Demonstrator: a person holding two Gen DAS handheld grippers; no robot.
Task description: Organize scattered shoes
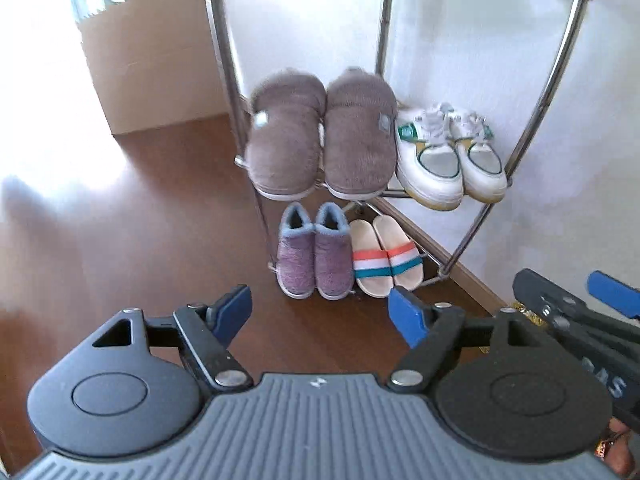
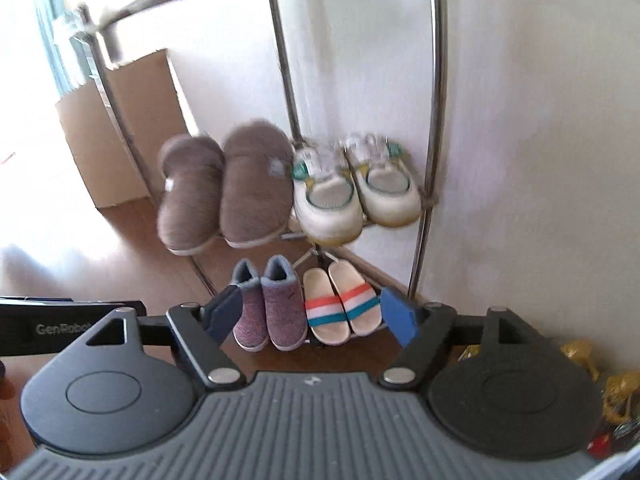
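While both grippers, left (image 1: 320, 312) and right (image 2: 310, 312), hang with jaws spread and empty, four pairs of shoes sit ahead of them on the rack (image 1: 536, 92): brown slippers (image 1: 320, 148), sneakers (image 1: 450, 156), purple booties (image 1: 314, 252), striped sandals (image 1: 386, 256), toes outward, paired for tidiness.

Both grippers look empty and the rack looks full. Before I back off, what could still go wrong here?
1. The brown slippers and white sneakers on the upper tier of the metal rack overhang its front rail, toes tilted down; a bump might slide them off.
2. The right gripper and left gripper, both open, sit close together before the purple boots and striped slides; they may clash when withdrawing.
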